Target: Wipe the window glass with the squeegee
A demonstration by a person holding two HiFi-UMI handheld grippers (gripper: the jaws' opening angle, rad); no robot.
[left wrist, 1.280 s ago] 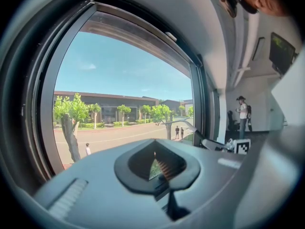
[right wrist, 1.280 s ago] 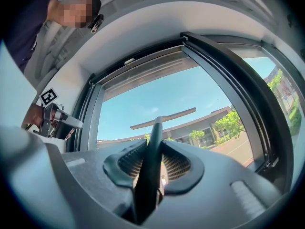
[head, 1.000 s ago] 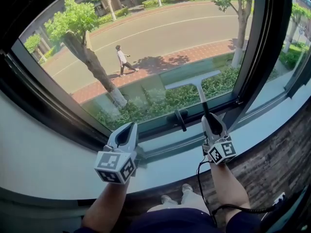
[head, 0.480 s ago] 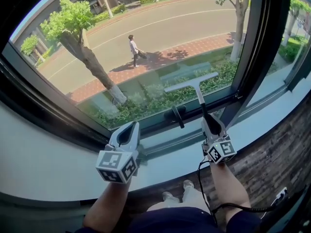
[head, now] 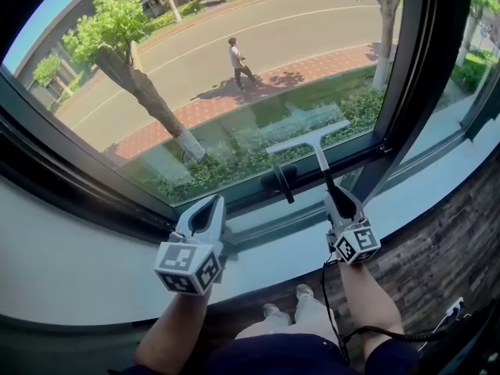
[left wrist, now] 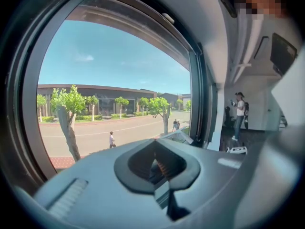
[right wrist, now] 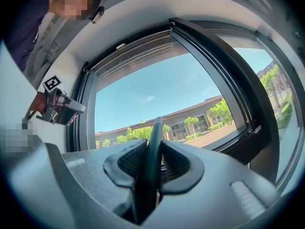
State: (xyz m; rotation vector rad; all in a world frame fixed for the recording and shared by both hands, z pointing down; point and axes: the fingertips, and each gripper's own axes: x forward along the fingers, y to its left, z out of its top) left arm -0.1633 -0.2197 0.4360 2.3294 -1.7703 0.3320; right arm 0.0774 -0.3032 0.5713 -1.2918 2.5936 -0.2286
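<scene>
Squeegee (head: 308, 141) blade lay against window glass (head: 234, 76).
Right gripper (head: 337, 196) fingers were clamped on its handle; left gripper (head: 205, 212) fingers sat together, holding nothing.

Outside: pedestrian (head: 238, 59) far, at the road (head: 312, 26) edge by the brick sidewalk (head: 211, 108); tree (head: 117, 30) left, hedge (head: 226, 166) nearer. Black window handle (head: 283, 183) centre on bottom frame. White sill (head: 70, 264) near-left, dark wood floor (head: 445, 248) near-right.

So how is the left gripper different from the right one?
The right gripper is clamped on the squeegee; the left gripper is shut on nothing. The right gripper sits under the window glass's right corner; the left gripper sits further left along the lower frame. Both are grey tools.
</scene>
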